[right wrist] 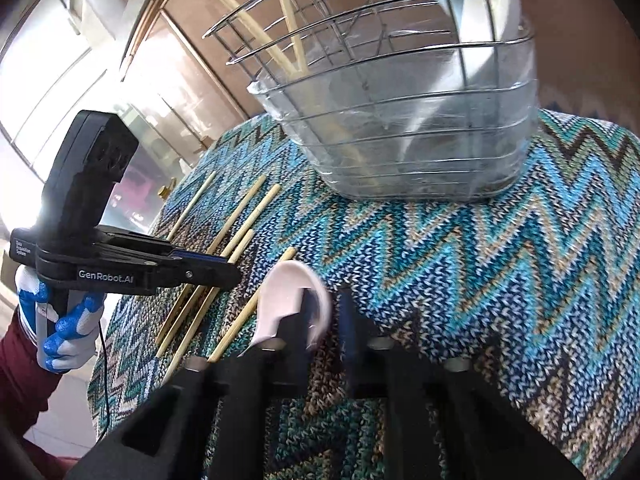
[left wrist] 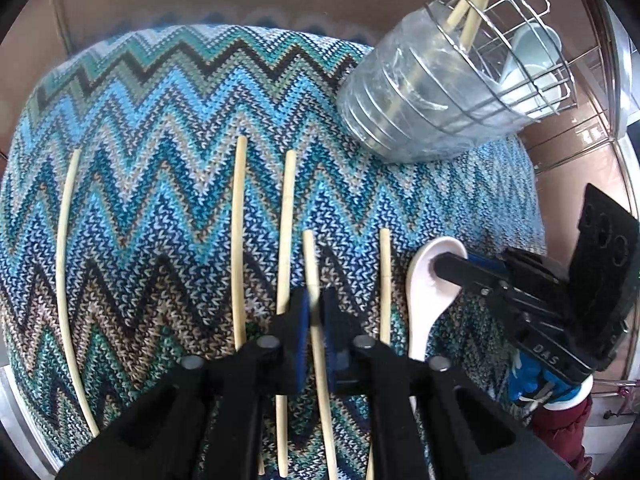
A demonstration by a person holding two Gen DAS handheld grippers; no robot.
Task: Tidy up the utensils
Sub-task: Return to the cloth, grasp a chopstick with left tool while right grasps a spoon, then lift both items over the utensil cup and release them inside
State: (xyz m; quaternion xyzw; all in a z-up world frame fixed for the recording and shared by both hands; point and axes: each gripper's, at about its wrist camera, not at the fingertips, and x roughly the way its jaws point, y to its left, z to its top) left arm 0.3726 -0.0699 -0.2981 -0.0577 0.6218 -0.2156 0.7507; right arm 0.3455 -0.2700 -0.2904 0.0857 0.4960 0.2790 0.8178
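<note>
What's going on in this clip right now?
A person with a gripper in each hand is tidying utensils on a zigzag-knit cloth. The left gripper is shut on one pale bamboo chopstick; four more lie loose beside it. The right gripper is shut on the rim of a white ceramic soup spoon. Behind stands a wire utensil basket with a clear plastic liner, already holding a few chopsticks.
</note>
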